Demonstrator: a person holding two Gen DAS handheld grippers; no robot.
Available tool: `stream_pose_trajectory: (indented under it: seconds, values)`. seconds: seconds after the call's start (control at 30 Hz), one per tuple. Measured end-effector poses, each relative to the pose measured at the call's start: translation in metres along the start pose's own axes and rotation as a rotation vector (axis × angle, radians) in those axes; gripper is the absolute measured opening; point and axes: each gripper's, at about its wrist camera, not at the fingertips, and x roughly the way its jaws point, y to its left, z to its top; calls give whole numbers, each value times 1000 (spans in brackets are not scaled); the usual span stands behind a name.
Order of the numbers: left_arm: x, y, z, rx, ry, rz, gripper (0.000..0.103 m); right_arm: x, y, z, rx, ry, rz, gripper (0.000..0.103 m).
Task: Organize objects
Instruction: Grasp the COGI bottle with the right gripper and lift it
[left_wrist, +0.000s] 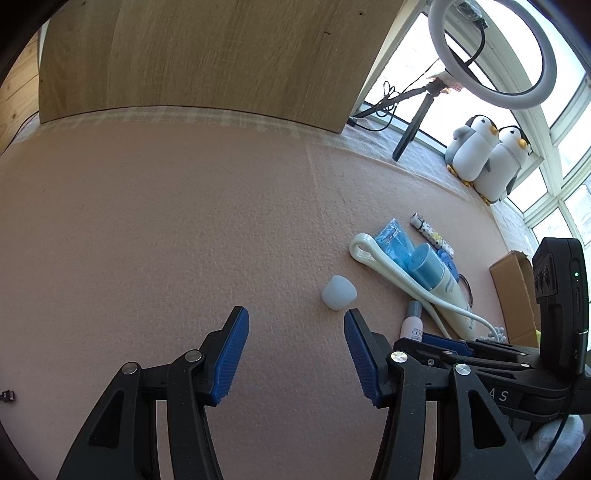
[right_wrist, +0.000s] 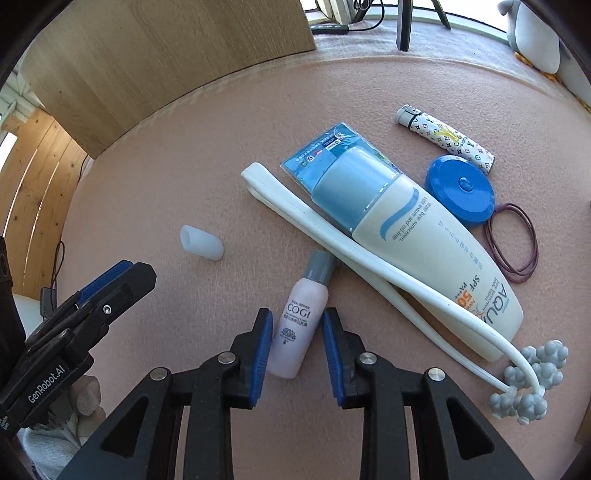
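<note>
Pink felt floor, wooden panel, bright windows, ring light.

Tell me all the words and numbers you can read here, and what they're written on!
"COGI": small pink bottle; the lines under it are too small to read.
"AQUA", "SPF", "50", "water base sunscreen, Light texture and oil-free": big sunscreen bottle.
"GenRobot.AI": side of the left gripper.
"A S": only these letters show on the right gripper, seen from the left wrist view.
Blue packet and patterned tube: print too small to read.
</note>
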Motion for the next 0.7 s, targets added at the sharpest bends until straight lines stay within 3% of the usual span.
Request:
stream_pose_trajectory:
  seconds: [0.3,0.57,0.7]
  values:
    - [18,-16,1,45,24,-35,57,-10,-13,-23,-71,30,-11,18]
    - [46,-29,8,60,29,3,57,-16,-26,-41,-55,20,-11,18]
    - [49,-34,10,86,24,25,47,-14,-22,-41,-75,13,-25,18]
